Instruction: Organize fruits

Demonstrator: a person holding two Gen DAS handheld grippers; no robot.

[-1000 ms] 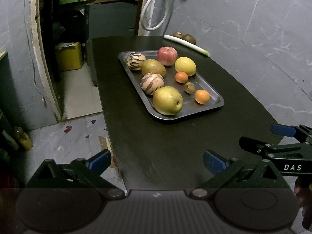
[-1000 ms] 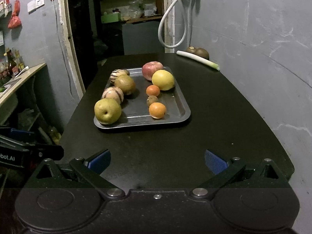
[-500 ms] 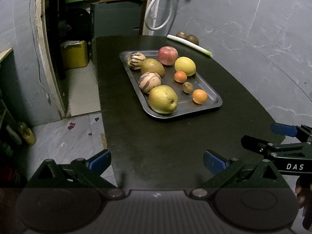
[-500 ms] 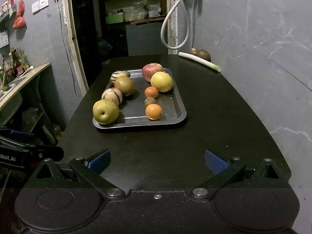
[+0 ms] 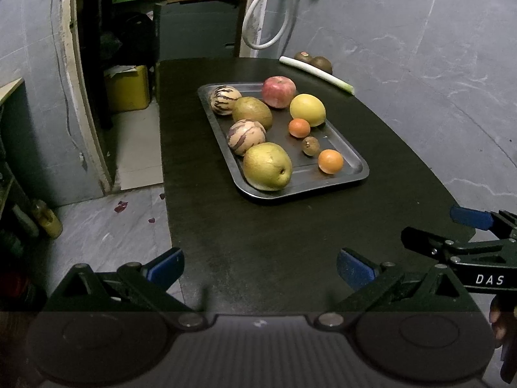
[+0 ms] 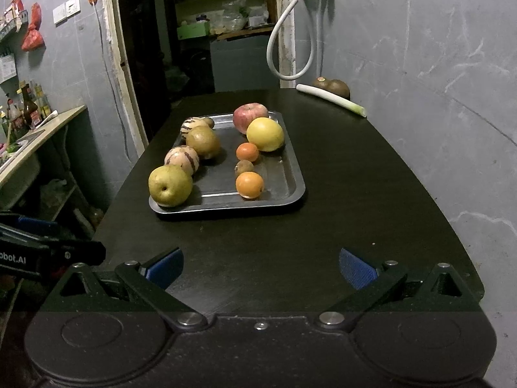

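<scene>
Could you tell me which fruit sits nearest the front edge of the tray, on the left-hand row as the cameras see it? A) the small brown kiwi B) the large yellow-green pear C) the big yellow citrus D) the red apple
B: the pear lies at the near left corner of the tray, ahead of the striped melon, while the apple sits at the far end.
</scene>
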